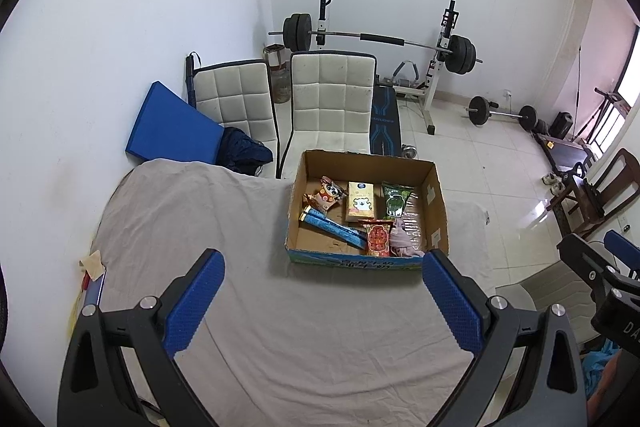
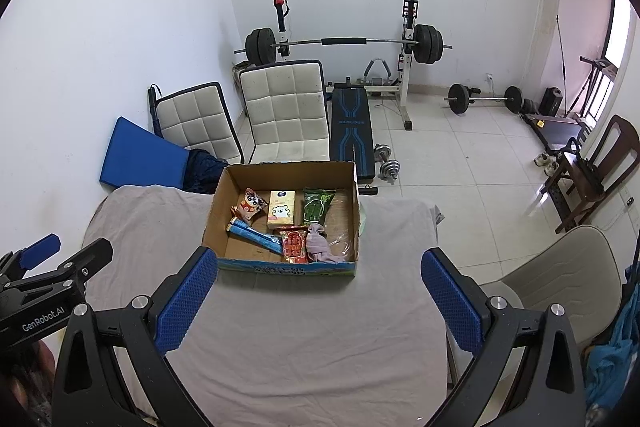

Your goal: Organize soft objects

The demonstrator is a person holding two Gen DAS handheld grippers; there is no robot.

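A cardboard box [image 1: 436, 205] [image 2: 224, 195] stands at the far end of the cloth-covered table [image 1: 248, 307] [image 2: 304, 327]. Inside lie a blue tube [image 1: 334, 229] [image 2: 256, 235], a red snack bag [image 1: 378, 238] [image 2: 294, 246], a yellow tissue pack [image 1: 361, 201] [image 2: 282, 209], a green packet [image 1: 396, 201] [image 2: 316, 207], a cartoon bag [image 1: 329, 195] [image 2: 250, 207] and a pinkish cloth [image 1: 402, 241] [image 2: 320, 247]. My left gripper [image 1: 323, 301] is open and empty, short of the box. My right gripper [image 2: 318, 297] is open and empty, also short of it.
Two white chairs [image 1: 328, 99] [image 2: 286, 107] and a blue mat [image 1: 168, 123] [image 2: 140, 155] stand behind the table. A barbell rack [image 1: 380, 39] [image 2: 344, 43], a bench [image 2: 352, 131] and dumbbells [image 2: 386, 159] lie beyond. A beige chair [image 2: 560, 267] is on the right.
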